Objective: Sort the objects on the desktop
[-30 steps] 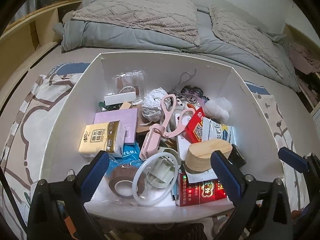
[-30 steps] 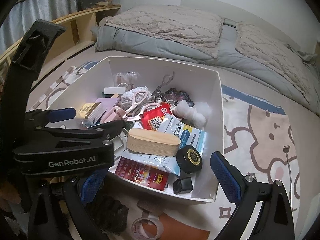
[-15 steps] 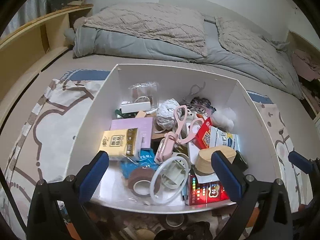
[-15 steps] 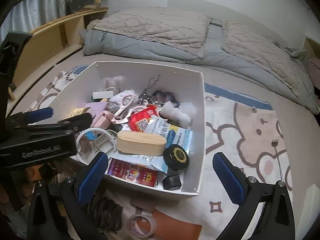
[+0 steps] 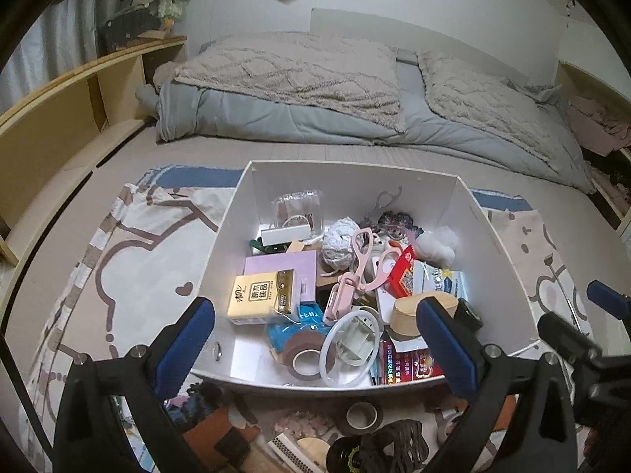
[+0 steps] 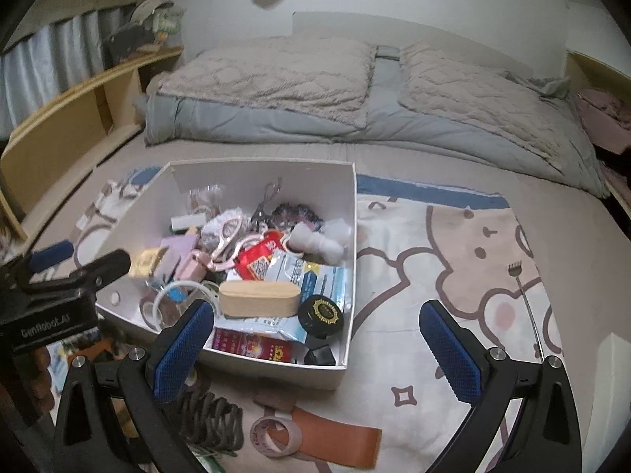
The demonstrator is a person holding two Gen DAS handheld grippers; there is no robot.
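While both grippers hang spread wide and empty over the near end of the white box (image 5: 221, 244), nothing loose on the mat has been taken up yet. The left gripper (image 5: 315, 339) points straight into the box; the right gripper (image 6: 315, 339) sits further right, its view centred on the box's right wall and the bear-print mat (image 6: 453, 244).

The box already holds a heap: a yellow tissue pack (image 5: 260, 295), pink scissors (image 5: 357, 268), a wooden oval case (image 6: 258, 297), a black round tin (image 6: 320, 313) and a red packet (image 6: 252, 345). What looks unsorted lies outside, in front of the near wall: a roll of tape (image 6: 276, 435) beside a brown strap (image 6: 335, 437), a dark coiled cord (image 6: 213, 418), and a second tape roll (image 5: 361, 414) seen from the left wrist.

I judge the tape roll beside the strap the likeliest next pick. It lies below and slightly left of the right gripper's midline, near its left finger, so the right hand is the nearer 1. The roll lies flat with its hole up, so it has no long axis to align with; 1 finger inside the hole and 1 outside would probably serve. A back scratcher (image 6: 524, 299) lies well apart on the mat to the right, its long axis running away from the camera.
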